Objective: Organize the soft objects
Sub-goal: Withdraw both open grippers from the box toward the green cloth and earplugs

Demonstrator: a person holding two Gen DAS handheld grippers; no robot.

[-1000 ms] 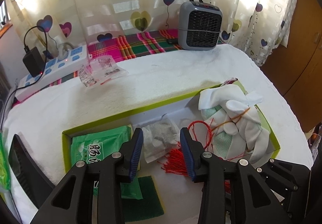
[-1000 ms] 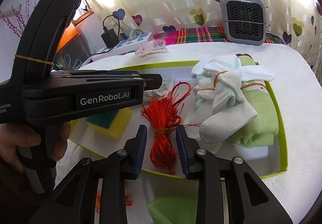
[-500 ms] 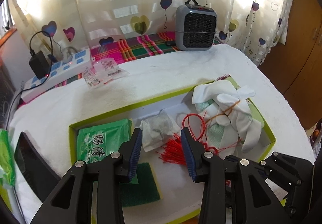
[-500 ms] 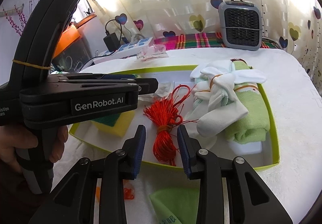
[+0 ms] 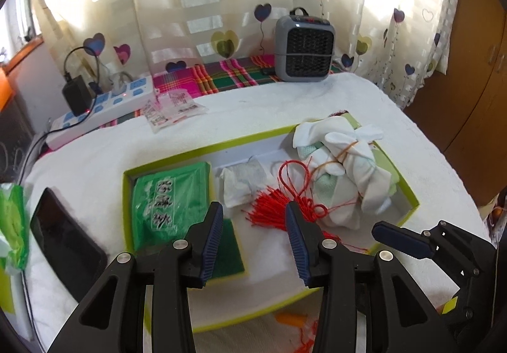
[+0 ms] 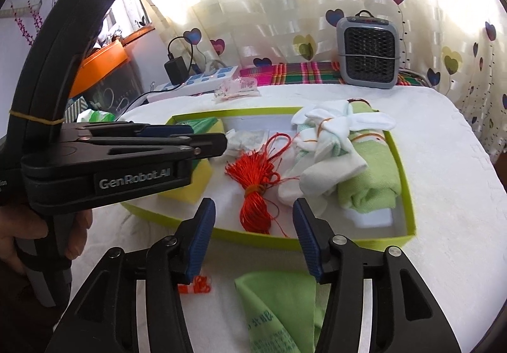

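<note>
Both claws are released, nothing in them: my right claw (image 6: 252, 232) has just been opening over the tray's (image 6: 408, 194) near edge, the left claw (image 5: 253, 235) hangs beside it. The tassel (image 6: 256, 188) lies mid-tray, so I'd back off straight and avoid snagging its cords.

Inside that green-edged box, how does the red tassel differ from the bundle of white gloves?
The red tassel is a thin bunch of loose threads lying flat mid-box; the white gloves are a bulky fabric bundle piled on the green towel. The tassel is tied once near its middle; the gloves are wrapped with rubber bands in several places. The tassel ends in a loop; the gloves end in splayed fingers. Both are soft and lie in the box, with nothing holding them.
</note>
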